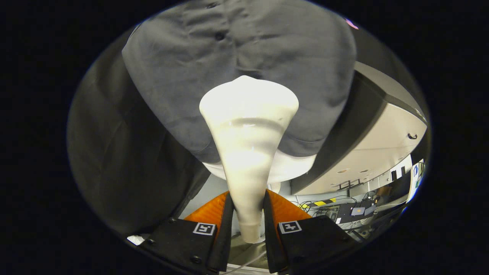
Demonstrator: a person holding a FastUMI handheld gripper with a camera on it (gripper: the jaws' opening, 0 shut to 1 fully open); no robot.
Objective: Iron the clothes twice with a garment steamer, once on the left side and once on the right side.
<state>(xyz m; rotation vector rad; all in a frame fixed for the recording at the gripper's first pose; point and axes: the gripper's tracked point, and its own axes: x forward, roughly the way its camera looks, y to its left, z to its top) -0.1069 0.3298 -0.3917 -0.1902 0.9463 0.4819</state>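
clearly the gripper (pixel 247 214) was clamped on the white steamer head (pixel 248 133), both fingers (pixel 284 214) pressing its neck. its wide face met the grey shirt (pixel 244 49) just ahead, near the middle. which side passes were finished couldn't be judged.

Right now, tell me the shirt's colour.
Plain dark grey shirt, in the gripper view, beyond the steamer.

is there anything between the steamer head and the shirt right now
Nothing visible. The gripper is shut on the white steamer, both fingers pressing on its narrow handle. Its wide head reaches straight ahead to the grey shirt just below the buttons, with no object between them. Whether the head actually touches the cloth cannot be told.
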